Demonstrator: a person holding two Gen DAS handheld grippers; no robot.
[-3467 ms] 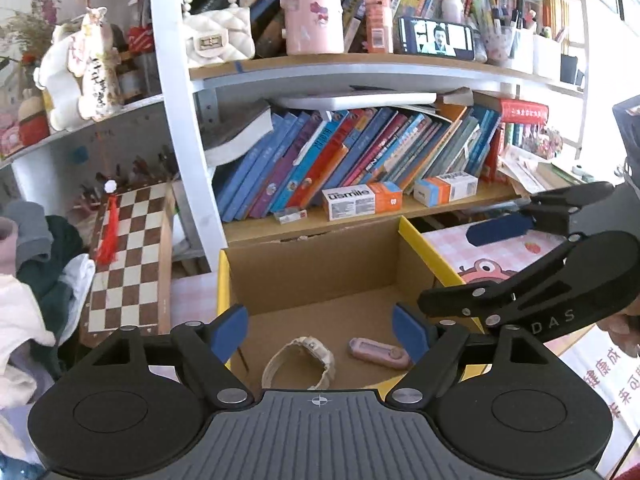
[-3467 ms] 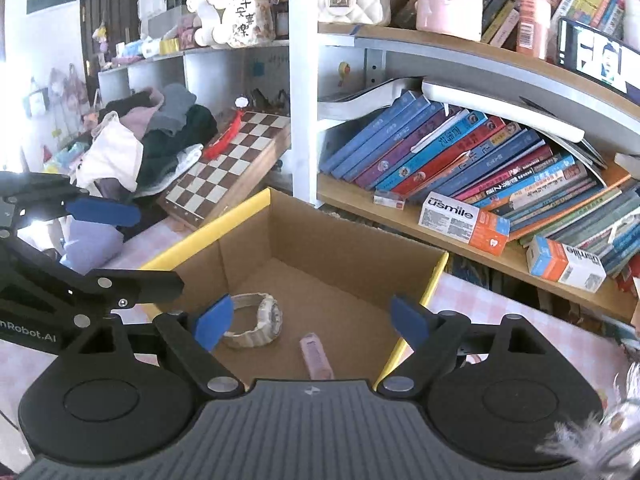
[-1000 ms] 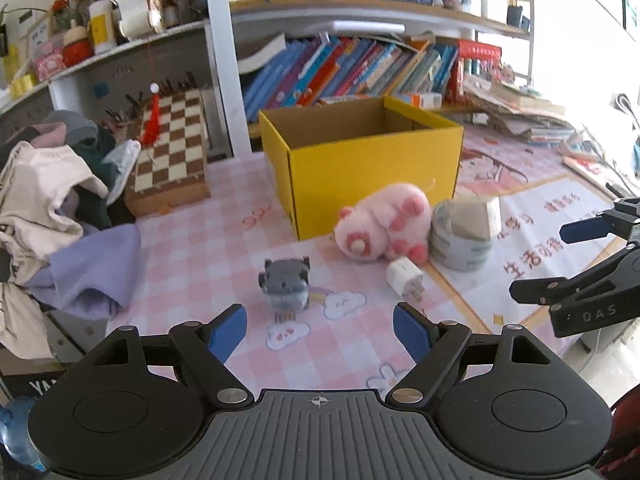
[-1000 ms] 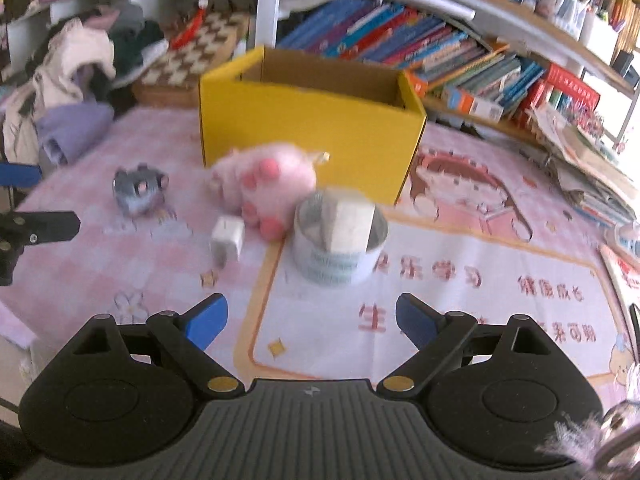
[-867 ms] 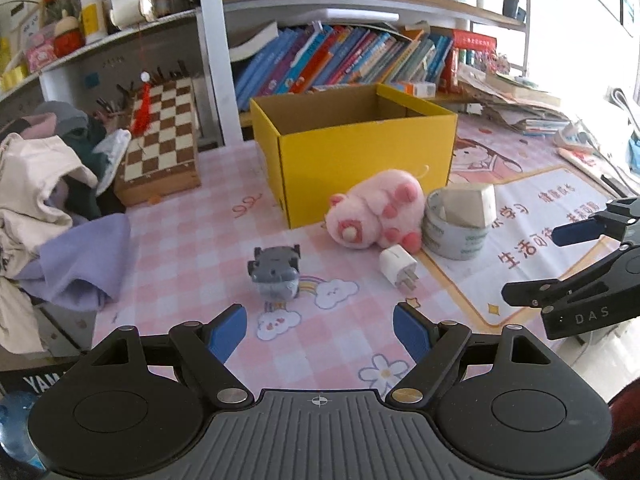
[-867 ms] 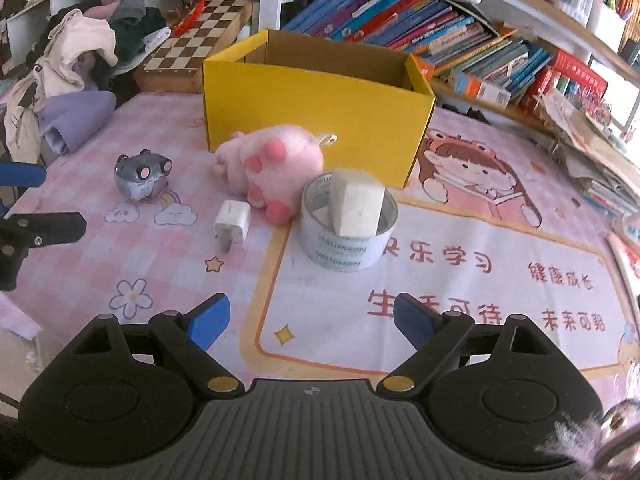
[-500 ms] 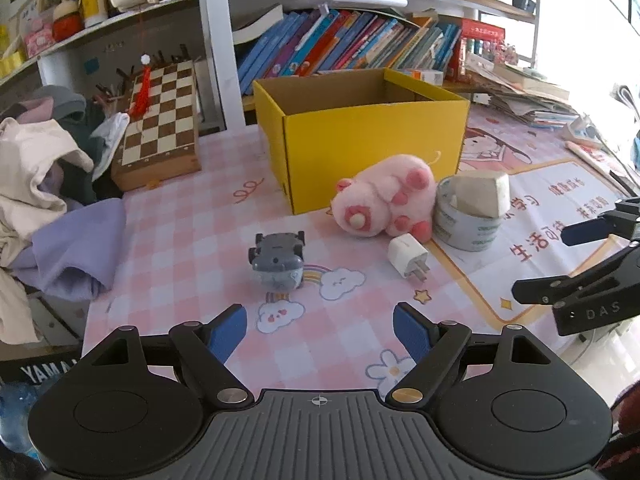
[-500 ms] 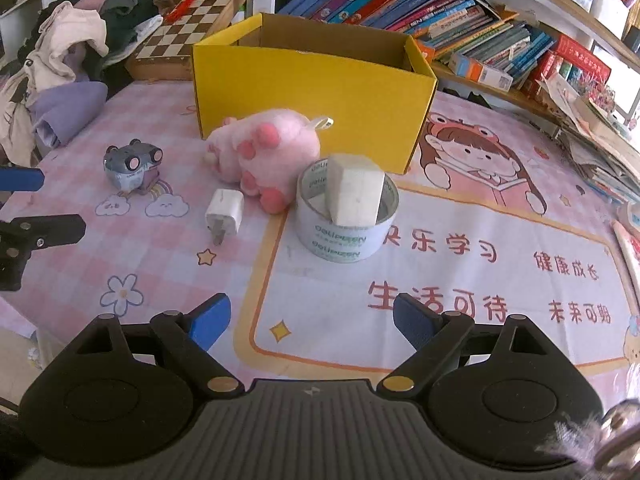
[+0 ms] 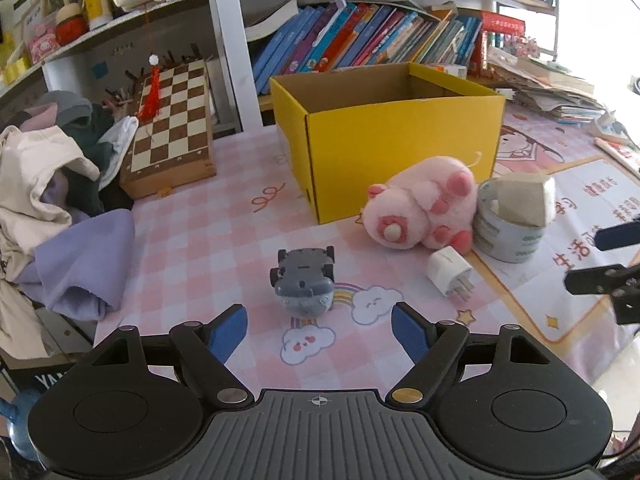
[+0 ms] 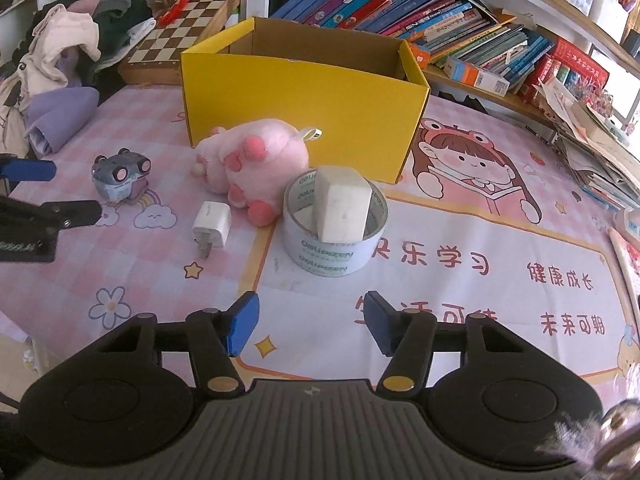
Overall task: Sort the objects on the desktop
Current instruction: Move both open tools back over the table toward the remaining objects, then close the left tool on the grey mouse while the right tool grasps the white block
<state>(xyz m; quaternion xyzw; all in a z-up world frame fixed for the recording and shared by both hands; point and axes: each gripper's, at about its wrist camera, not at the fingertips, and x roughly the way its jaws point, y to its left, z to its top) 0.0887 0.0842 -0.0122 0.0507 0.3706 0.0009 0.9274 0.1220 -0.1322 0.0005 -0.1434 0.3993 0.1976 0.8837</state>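
A small grey toy car (image 9: 304,282) (image 10: 120,176) stands on the pink checked tablecloth, just beyond my open left gripper (image 9: 319,330). A white charger plug (image 9: 450,274) (image 10: 211,226) lies to its right. A pink plush (image 9: 424,210) (image 10: 252,160) lies against the yellow cardboard box (image 9: 400,148) (image 10: 296,104). A white tape roll (image 10: 334,236) (image 9: 508,232) holds a pale block (image 10: 340,208). My right gripper (image 10: 310,322) is open and empty, just short of the tape roll.
A heap of clothes (image 9: 52,200) lies at the left edge. A chessboard box (image 9: 172,124) leans by the bookshelf (image 9: 360,48) behind the yellow box. A printed mat (image 10: 460,248) covers the right side, and stacked papers (image 10: 596,148) lie at far right.
Both grippers have drawn back from over the yellow box and come down toward the table. The left one has neared the grey car, the right one the tape roll, its fingers slightly narrower.
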